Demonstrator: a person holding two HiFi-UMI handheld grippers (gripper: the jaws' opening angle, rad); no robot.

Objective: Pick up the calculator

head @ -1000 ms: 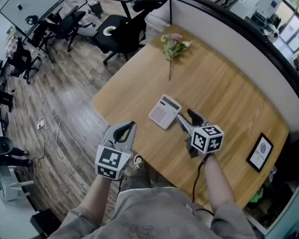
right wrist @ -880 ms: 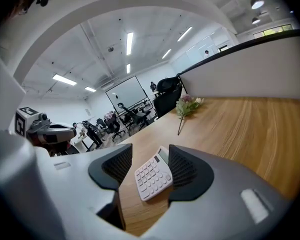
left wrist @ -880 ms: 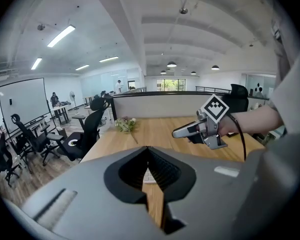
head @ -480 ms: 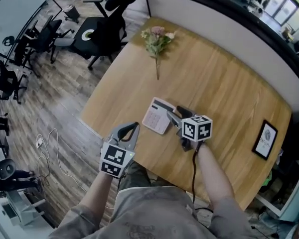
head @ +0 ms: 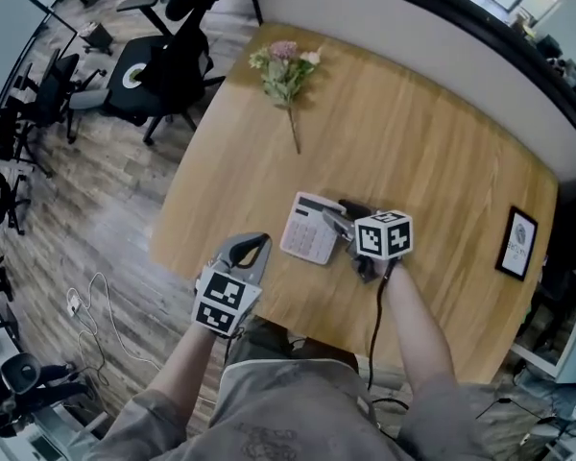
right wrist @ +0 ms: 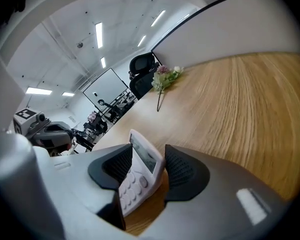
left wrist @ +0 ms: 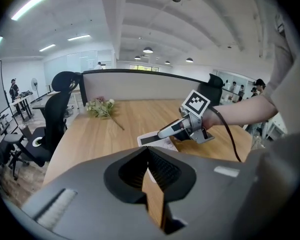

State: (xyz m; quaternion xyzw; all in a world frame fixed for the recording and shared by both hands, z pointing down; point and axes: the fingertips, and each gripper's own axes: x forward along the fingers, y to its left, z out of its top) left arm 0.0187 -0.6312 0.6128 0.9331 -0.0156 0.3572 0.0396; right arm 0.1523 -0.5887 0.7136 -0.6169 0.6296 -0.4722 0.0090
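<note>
A white calculator (head: 310,229) with a dark display lies near the front middle of the wooden table (head: 413,142). My right gripper (head: 334,215) reaches in from the right, its jaws closed on the calculator's right edge. In the right gripper view the calculator (right wrist: 140,171) sits tilted between the two ribbed pads (right wrist: 179,170) of the right gripper (right wrist: 142,165) and touches both. My left gripper (head: 251,249) hovers off the table's front left edge, jaws together and holding nothing. From the left gripper (left wrist: 153,180) I see the calculator (left wrist: 154,140) and the right gripper (left wrist: 164,132).
A bunch of dried flowers (head: 284,68) lies at the table's far left. A small framed picture (head: 516,241) stands at the right edge. Black office chairs (head: 163,60) stand on the wood floor past the left corner. A grey partition runs behind the table.
My right gripper has moved in onto the calculator and its jaws have narrowed around the right edge. The head view has shifted. The left gripper has stayed near the table's front edge.
</note>
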